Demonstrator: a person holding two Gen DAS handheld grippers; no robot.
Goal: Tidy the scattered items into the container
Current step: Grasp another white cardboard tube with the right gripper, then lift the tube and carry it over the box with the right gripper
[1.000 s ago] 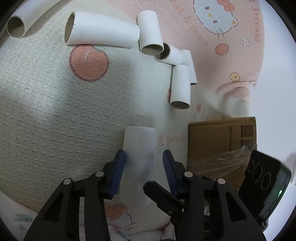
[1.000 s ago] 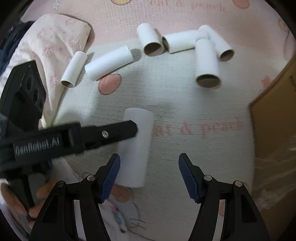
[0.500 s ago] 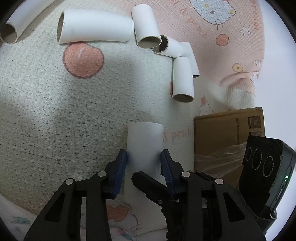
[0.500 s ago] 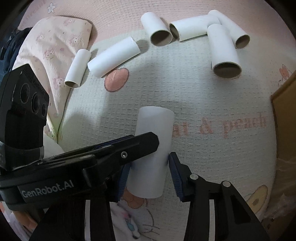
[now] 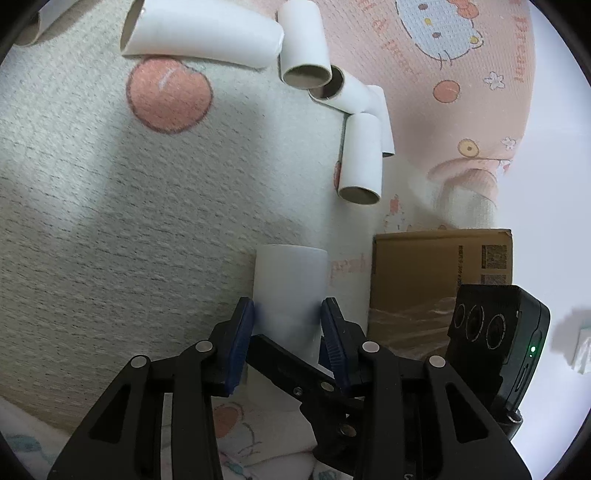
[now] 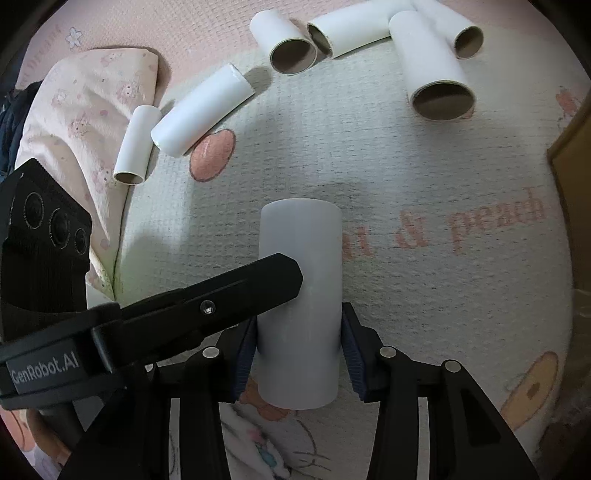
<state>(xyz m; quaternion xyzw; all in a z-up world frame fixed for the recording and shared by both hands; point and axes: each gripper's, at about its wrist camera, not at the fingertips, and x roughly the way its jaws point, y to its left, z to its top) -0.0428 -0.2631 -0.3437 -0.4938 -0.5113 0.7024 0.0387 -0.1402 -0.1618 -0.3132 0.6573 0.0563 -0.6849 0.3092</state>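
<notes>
A white cardboard tube (image 5: 290, 280) (image 6: 301, 266) lies lengthwise on the cream blanket, its near half between both grippers. My left gripper (image 5: 288, 325) is shut on it, a blue pad pressed on each side. My right gripper (image 6: 299, 350) is also shut on this tube, nearer its lower end. In the left wrist view a black finger (image 5: 291, 373) of the right gripper crosses in front of the tube. In the right wrist view a finger (image 6: 221, 295) of the left gripper crosses it. The brown cardboard box (image 5: 439, 269) (image 6: 569, 147) stands just right of the tube.
Several more white tubes lie farther back: a long one (image 5: 203, 33) (image 6: 203, 114), a short one (image 6: 135, 144) by a pink pillow (image 6: 85, 103), and a cluster (image 5: 360, 158) (image 6: 430, 62) at the back right. The blanket (image 5: 110, 221) falls away at right to a white floor.
The right gripper's jaws went from wide apart to closed on the tube as it came down. The left gripper's jaws tightened onto the same tube.
</notes>
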